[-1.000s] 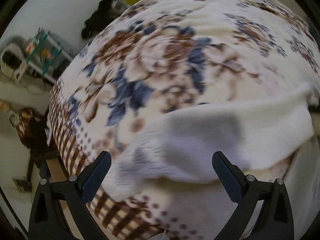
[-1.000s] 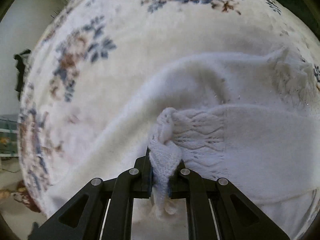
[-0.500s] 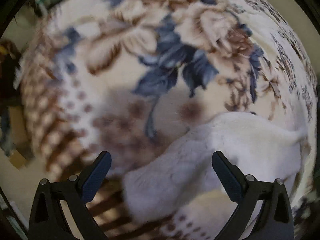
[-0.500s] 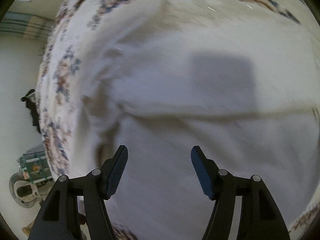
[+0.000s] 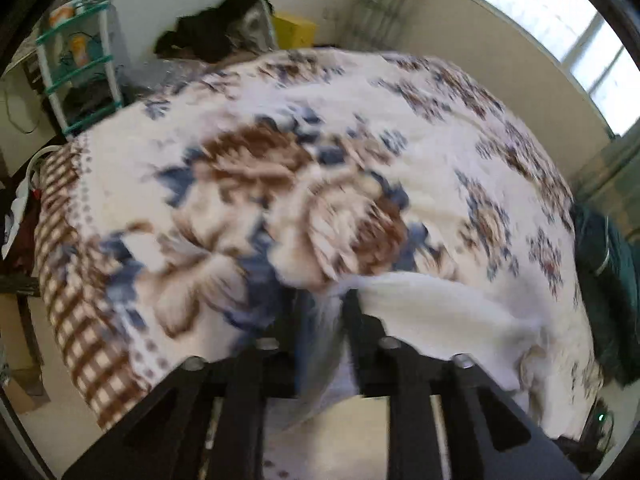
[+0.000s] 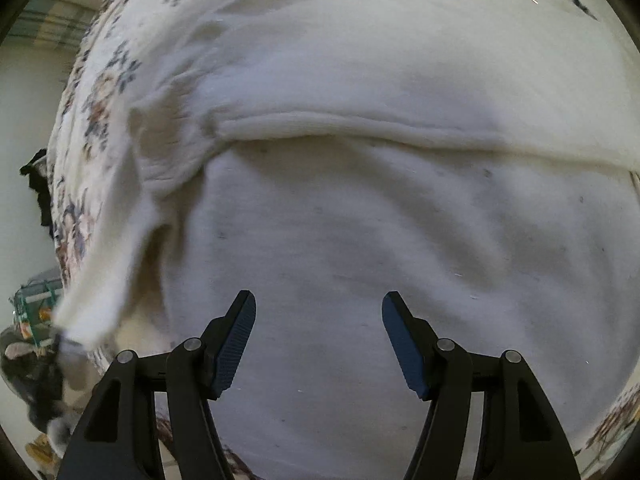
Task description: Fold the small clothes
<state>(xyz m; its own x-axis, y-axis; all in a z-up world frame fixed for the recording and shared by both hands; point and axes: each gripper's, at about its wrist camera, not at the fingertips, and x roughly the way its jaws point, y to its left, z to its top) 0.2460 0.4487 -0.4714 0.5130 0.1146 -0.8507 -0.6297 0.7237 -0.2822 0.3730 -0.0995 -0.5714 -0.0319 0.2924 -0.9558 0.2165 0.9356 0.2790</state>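
The left claw [image 5: 322, 320] is clamped on a bunched end of the white knit sweater [image 5: 440, 312], the cloth pinched between its two dark fingers [image 5: 360, 320] and trailing down below them. From the pinch the sweater runs off toward the right edge of the bed, lying on the floral blanket [image 5: 248, 184] with its brown and blue flowers and a brown checked border along the left edge. This view is blurred, so the knit's detail near the grip cannot be made out.

The right claw [image 6: 318, 332] stands apart with nothing between its fingers [image 6: 236, 340], hovering just over the broad body of the sweater [image 6: 360, 240]. The body lies spread flat across the bed and fills most of that view. A thick folded ridge [image 6: 340, 128] crosses it from left to right in the upper half. At the left a sleeve [image 6: 116, 256] stretches down toward the bed's lower left edge, pulled taut and lifted off the blanket [image 6: 100, 96].

Beyond the bed's far left corner stands a green and white wire rack [image 5: 76, 60], with a heap of dark clothing [image 5: 216, 36] against the wall past the far edge and a window [image 5: 560, 24] at the upper right.
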